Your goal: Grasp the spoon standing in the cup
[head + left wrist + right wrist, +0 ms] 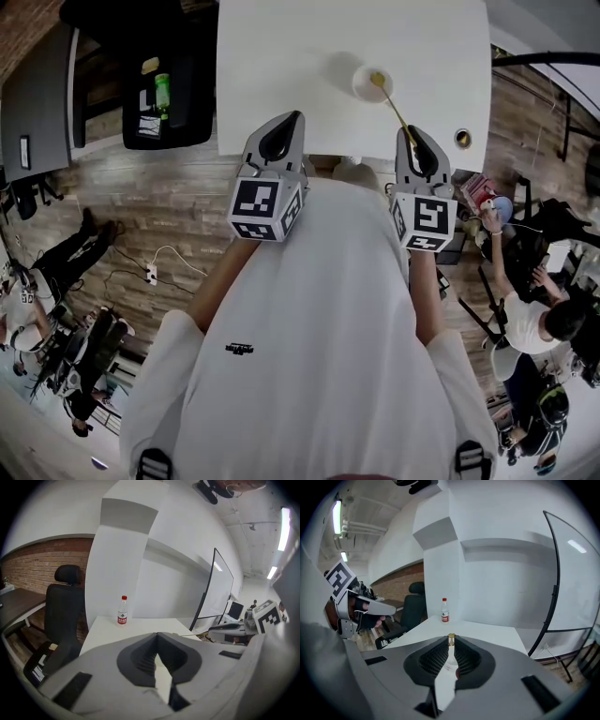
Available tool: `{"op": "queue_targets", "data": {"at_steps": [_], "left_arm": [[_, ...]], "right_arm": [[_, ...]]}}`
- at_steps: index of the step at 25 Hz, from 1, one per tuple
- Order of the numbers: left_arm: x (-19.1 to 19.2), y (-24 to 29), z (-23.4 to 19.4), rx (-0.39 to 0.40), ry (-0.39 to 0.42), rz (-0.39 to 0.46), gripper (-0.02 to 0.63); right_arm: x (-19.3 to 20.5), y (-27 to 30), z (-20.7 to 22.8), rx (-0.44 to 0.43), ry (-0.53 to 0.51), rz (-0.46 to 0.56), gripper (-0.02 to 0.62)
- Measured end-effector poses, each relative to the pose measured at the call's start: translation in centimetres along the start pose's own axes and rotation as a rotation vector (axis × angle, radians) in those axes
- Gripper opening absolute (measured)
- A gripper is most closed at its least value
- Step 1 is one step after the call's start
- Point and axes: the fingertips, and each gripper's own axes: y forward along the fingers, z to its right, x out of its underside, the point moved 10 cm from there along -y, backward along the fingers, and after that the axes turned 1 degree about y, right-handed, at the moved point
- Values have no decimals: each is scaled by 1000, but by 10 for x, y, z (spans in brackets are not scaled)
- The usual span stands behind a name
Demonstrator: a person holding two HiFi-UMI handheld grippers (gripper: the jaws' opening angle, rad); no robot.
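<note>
A white cup (367, 84) stands on the white table (281, 56), towards its right side. A gold spoon (395, 110) leans out of it, bowl in the cup and handle slanting towards the near edge. My right gripper (410, 135) is shut on the handle's end; in the right gripper view the gold tip of the spoon (451, 640) pokes up between the closed tips of that gripper (451, 644). My left gripper (293, 116) hovers over the table's near edge left of the cup, and in its own view this gripper (158, 635) is shut with nothing in it.
A water bottle with a red cap (122, 610) (445, 610) stands at the table's far end. A black office chair (64, 616) sits to the left, a whiteboard on a stand (214, 585) to the right. A dark desk (159, 89) lies left; people sit at the right (525, 319).
</note>
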Motion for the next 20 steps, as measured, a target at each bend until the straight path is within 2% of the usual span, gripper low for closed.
{"op": "queue_targets", "data": {"at_steps": [8,20], "left_arm": [[-3,3,0,12,8,8,-5],[-7,4,7,4,21,15,-5]], "right_arm": [[-3,-4,3,23,6,12,41],[0,-5,5,-1,8,-1,41]]}}
